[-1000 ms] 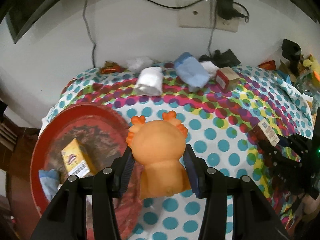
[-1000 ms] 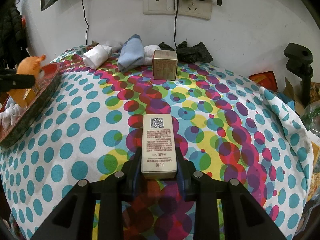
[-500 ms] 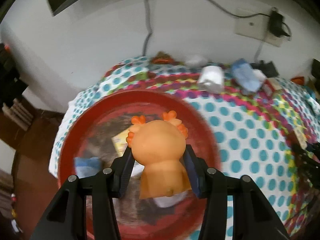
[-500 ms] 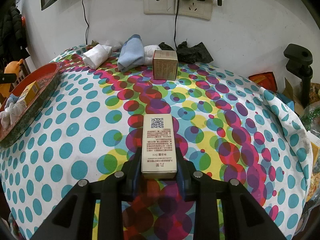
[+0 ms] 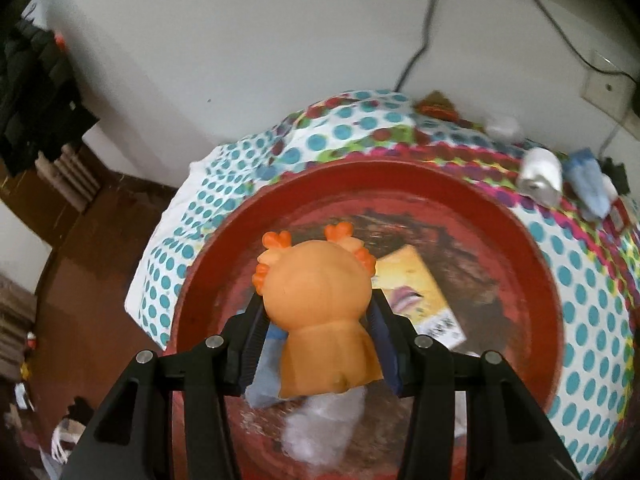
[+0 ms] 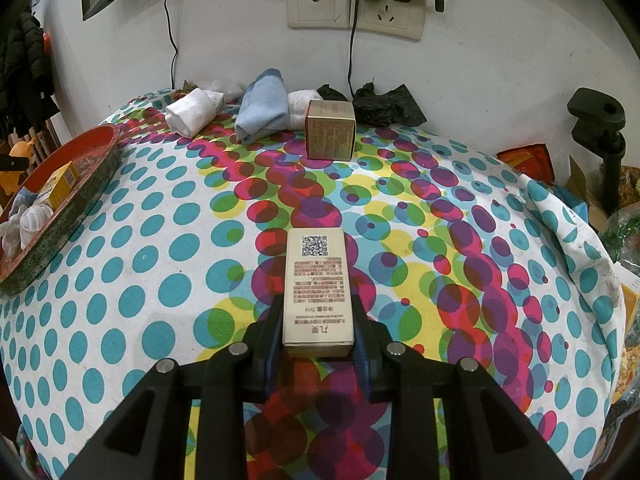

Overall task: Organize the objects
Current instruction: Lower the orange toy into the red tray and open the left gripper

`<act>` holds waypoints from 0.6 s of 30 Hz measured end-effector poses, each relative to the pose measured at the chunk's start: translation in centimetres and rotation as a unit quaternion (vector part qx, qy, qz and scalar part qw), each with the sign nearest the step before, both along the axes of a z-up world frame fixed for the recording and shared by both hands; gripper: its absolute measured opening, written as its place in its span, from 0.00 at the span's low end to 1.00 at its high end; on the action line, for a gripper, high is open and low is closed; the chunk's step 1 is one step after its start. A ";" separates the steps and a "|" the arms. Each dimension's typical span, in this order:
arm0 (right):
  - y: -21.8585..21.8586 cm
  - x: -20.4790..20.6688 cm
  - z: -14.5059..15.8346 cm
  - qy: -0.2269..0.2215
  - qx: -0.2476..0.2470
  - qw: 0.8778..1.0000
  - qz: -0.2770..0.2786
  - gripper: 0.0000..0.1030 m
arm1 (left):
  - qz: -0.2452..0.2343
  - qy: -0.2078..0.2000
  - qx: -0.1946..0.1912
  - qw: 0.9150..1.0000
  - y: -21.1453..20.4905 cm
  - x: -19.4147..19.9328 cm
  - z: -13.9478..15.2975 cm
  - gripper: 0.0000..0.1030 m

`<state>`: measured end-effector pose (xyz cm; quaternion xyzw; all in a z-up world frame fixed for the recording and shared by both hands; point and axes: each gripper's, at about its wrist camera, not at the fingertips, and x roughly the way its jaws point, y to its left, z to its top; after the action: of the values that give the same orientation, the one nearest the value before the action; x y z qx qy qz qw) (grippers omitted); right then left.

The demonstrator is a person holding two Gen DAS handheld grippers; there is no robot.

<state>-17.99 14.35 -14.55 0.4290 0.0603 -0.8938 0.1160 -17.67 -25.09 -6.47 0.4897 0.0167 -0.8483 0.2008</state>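
- My left gripper stays clamped on the orange toy, one finger on each flank; I still see it from behind.
- A second ago the toy hung over the spotted cloth just right of the red tray; half a second ago it was over the tray, and now it sits lower over the tray's middle, which fills my left view.
- Under the toy lie a yellow box, a blue sock and a blurred white bundle, all inside the tray.
- My right gripper has not shifted: its fingers press both sides of the beige box, which lies flat on the cloth-covered surface.
- In the right view the toy has slid to the far left edge, beyond the tray.
- At the back, the white sock, blue sock roll and brown box lie as before.
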 end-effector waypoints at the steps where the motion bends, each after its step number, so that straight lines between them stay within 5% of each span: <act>1: 0.0 0.0 0.0 0.000 -0.001 1.000 0.000 0.29 | 0.004 -0.002 0.000 1.000 -0.4 -0.1 -0.2 0.45; 18: 0.0 0.0 0.0 0.000 0.000 1.000 0.000 0.29 | 0.025 -0.029 0.009 0.999 -3.2 -1.9 -3.7 0.49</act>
<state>-17.98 14.34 -14.55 0.4291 0.0600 -0.8938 0.1160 -19.53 -28.28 -10.22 0.5153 0.0312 -0.8282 0.2181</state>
